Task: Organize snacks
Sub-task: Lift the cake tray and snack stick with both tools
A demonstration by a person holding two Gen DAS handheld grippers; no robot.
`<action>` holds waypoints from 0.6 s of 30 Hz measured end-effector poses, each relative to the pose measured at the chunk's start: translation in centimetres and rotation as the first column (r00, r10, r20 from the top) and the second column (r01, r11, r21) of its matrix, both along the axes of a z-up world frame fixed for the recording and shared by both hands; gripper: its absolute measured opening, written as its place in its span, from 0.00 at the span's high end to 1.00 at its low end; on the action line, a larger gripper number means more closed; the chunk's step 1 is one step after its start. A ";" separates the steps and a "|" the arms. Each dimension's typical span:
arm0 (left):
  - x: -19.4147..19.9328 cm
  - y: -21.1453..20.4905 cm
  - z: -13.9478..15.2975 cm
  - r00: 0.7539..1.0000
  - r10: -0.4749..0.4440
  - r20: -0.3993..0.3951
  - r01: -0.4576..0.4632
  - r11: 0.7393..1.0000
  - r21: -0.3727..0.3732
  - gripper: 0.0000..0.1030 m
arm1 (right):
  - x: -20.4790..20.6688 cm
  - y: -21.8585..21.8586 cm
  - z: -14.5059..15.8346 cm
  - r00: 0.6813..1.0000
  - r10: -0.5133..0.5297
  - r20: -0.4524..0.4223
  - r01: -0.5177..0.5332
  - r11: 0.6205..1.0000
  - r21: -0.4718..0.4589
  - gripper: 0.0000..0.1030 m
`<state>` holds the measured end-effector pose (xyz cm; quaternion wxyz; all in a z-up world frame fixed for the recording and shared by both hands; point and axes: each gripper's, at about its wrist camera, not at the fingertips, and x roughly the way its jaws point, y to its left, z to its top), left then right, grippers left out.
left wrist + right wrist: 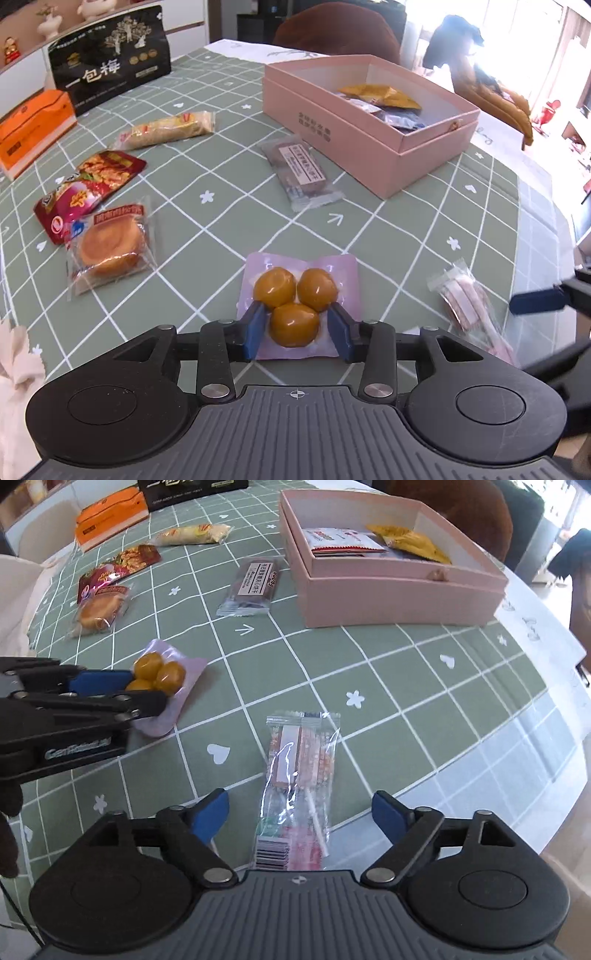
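Observation:
A pale purple pack of three yellow balls [295,306] lies on the green checked tablecloth. My left gripper [297,326] has a blue finger on each side of the nearest ball, touching the pack. It shows in the right wrist view [110,686] at the pack [162,679]. My right gripper [300,812] is open, its fingers wide on either side of a clear candy packet [295,786], also in the left wrist view [471,302]. A pink box [369,118] [391,587] holds several snacks.
A brown bar packet [301,170], a round cake pack [110,247], a red snack bag [85,188] and a long yellow packet [166,129] lie on the cloth. An orange box [29,133] and a black bag [110,55] stand at the back left. The table edge runs on the right.

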<state>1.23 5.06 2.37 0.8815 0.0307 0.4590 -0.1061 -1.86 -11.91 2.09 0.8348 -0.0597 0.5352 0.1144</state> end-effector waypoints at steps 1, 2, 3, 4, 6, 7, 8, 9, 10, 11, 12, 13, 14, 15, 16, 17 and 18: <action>0.0 0.0 0.0 1.000 0.006 0.001 -0.006 1.000 0.000 0.57 | 0.0 -0.1 0.0 1.000 -0.009 -0.004 0.009 1.000 0.010 0.11; 0.0 -0.1 -0.1 1.000 0.007 0.003 -0.007 1.000 0.002 0.57 | -0.1 0.0 -0.1 1.000 -0.007 0.001 0.007 1.000 0.004 0.11; -0.1 -0.1 -0.1 1.000 0.005 0.006 -0.005 1.000 0.004 0.57 | -0.1 0.0 -0.1 1.000 -0.013 0.005 0.013 1.000 0.002 0.09; -0.1 0.0 -0.1 1.000 0.003 0.009 -0.003 1.000 0.002 0.57 | -0.2 -0.2 -0.2 1.000 -0.022 0.006 0.022 1.000 0.008 0.09; -0.2 0.3 -0.2 1.000 0.006 0.014 -0.006 1.000 -0.017 0.57 | -0.3 -0.1 -0.2 1.000 -0.025 0.008 0.025 1.000 0.008 0.10; -0.3 0.5 -0.2 1.000 0.006 0.017 -0.006 1.000 -0.029 0.57 | -0.3 -0.1 -0.2 1.000 -0.024 0.008 0.024 1.000 0.006 0.11; -0.3 0.6 -0.2 1.000 0.005 0.018 -0.005 0.999 -0.036 0.57 | -0.4 -0.1 -0.1 1.000 -0.022 0.009 0.022 1.000 0.007 0.13; -0.3 0.7 -0.2 1.000 0.004 0.020 -0.003 0.999 -0.042 0.57 | -0.5 -0.1 0.0 1.000 -0.019 0.013 0.019 1.000 0.008 0.19; -0.4 0.7 -0.2 1.000 0.003 0.021 -0.002 0.999 -0.045 0.57 | -0.6 -0.2 0.1 1.000 -0.014 0.022 0.014 1.000 0.008 0.25; -0.4 0.8 -0.2 1.000 0.003 0.023 -0.002 0.999 -0.047 0.58 | -0.7 -0.2 0.4 0.999 -0.009 0.031 0.009 1.000 0.007 0.39; -0.5 0.7 -0.2 1.000 0.005 0.027 -0.004 0.999 -0.042 0.59 | -0.7 -0.1 0.6 0.999 -0.003 0.035 0.003 1.000 0.008 0.59; -0.6 0.7 -0.2 0.999 0.008 0.032 -0.007 0.999 -0.034 0.61 | -0.7 -0.1 0.9 1.000 0.004 0.029 -0.004 1.000 0.005 0.64; -0.7 0.6 -0.2 0.999 0.009 0.038 -0.008 1.000 -0.029 0.63 | -0.5 -0.2 1.0 1.000 0.007 0.018 -0.007 1.000 0.003 0.64; -0.9 0.6 -0.2 0.999 0.008 0.042 -0.007 1.000 -0.028 0.65 | -0.4 -0.3 1.2 1.000 0.004 0.010 -0.004 1.000 0.006 0.64; -1.1 0.5 -0.2 0.999 0.006 0.051 -0.004 1.000 -0.025 0.66 | -0.4 -0.5 1.4 1.000 -0.002 0.012 0.002 1.000 0.006 0.64; -1.4 0.3 -0.2 0.998 0.001 0.058 0.000 1.000 -0.019 0.66 | -0.4 -0.7 1.7 1.000 -0.008 0.019 0.008 1.000 0.005 0.64; -1.7 0.1 -0.2 0.998 -0.002 0.066 0.003 1.000 -0.016 0.67 | -0.5 -1.0 2.0 1.000 -0.013 0.026 0.013 1.000 0.007 0.64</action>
